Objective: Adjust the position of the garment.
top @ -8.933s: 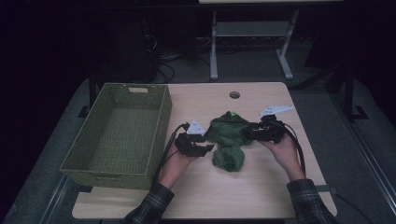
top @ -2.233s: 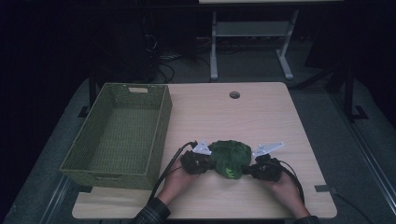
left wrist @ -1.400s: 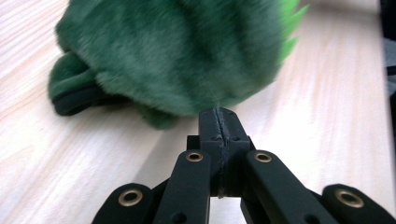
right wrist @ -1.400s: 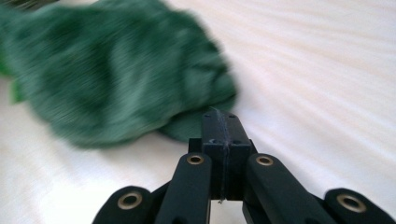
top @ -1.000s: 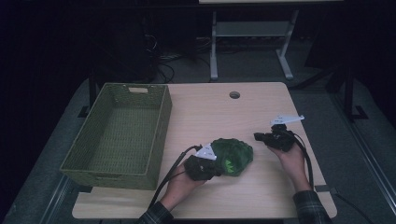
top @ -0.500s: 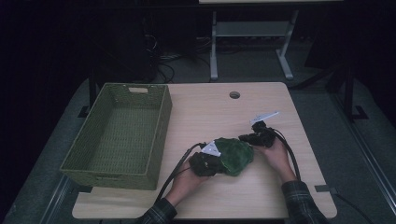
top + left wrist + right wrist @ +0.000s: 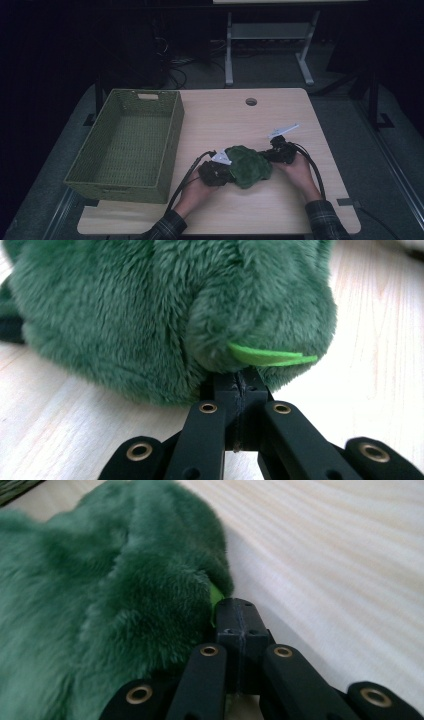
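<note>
A dark green plush toy (image 7: 248, 166) lies bunched on the wooden table (image 7: 240, 120), near its front. My left gripper (image 7: 226, 172) is at the toy's left side. In the left gripper view its jaws are shut, and the left gripper (image 7: 240, 382) touches the plush (image 7: 150, 315) just under a light green felt tab (image 7: 270, 357). My right gripper (image 7: 267, 155) is at the toy's right side. The right gripper (image 7: 239, 612) is shut too, its tip against the fur (image 7: 100, 605). I see no fabric between either pair of jaws.
A green woven basket (image 7: 172, 135) stands empty on the table's left half. A round cable hole (image 7: 251, 101) sits near the far edge. Cables trail from both grippers toward the front edge. A metal stand (image 7: 265, 35) is on the floor behind.
My right gripper has come in from near the table's right edge, leftward and down, to the toy's right side. The left gripper has stayed at the toy's left side.
</note>
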